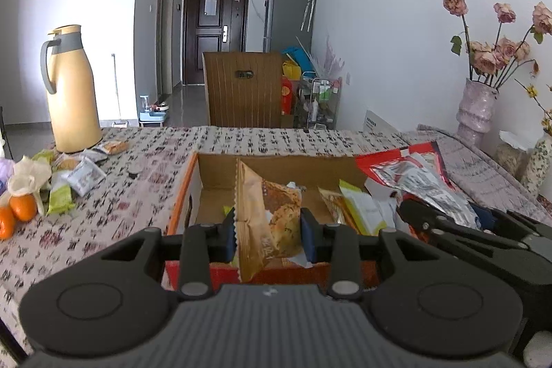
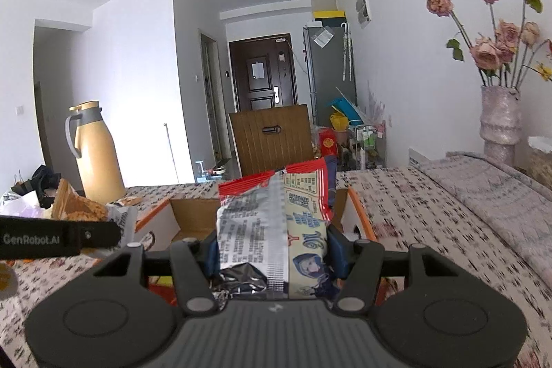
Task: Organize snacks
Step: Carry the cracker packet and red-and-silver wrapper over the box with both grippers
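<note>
Legible text, one item: "GenRobot.AI", white lettering on the black finger of the left hand-held gripper (image 2: pixel 117 235), seen in the right wrist view. The red and silver snack packet (image 2: pixel 276 223) carried dense printed characters and a large blue title, too blurred to read.

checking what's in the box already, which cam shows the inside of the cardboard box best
The left wrist view: it looks down into the cardboard box, showing its floor and the packets inside. In the right wrist view the red and silver bag hides most of the box.
</note>
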{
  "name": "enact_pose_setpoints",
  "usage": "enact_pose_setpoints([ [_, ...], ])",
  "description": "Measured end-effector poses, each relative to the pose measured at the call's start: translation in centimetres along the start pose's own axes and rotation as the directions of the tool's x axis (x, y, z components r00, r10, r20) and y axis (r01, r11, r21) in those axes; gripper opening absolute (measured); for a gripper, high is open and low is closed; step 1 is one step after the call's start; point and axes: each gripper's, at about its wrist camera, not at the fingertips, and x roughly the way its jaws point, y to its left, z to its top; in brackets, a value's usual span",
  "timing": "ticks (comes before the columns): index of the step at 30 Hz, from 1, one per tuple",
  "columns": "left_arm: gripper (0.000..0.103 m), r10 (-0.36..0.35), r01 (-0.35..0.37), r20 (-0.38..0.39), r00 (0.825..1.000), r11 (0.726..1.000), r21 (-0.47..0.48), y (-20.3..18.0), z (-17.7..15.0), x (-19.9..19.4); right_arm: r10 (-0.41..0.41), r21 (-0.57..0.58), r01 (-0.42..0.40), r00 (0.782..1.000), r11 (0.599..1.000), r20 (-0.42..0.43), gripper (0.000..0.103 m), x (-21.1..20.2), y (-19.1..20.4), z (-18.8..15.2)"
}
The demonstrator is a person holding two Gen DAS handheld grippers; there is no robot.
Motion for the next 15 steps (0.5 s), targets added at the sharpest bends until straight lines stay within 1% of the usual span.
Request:
enact_pose_setpoints([
  [6,0.036,0.015,-0.015,0.011,1.000,1.000,-0.004,0.4,1.9,2.8,0.006,-0.011,-0.007,1.000,1.000,-0.011,0.058,3.5,0.4,1.3],
  [10,0.036,0.029,-0.028,0.013,1.000,0.999,-0.025,1.1,2.8,5.1,0.008,-0.015,-0.008,1.000,1.000,-0.015,0.058,5.4,0.7,1.8],
  [15,0.036,0.053,-0.054,-0.011,0.999,0.997,-0.060,2.3,2.8,7.9,0.010,-0.015,-0.010,0.999,1.000,-0.034,0.058,8.0,0.9,1.5],
])
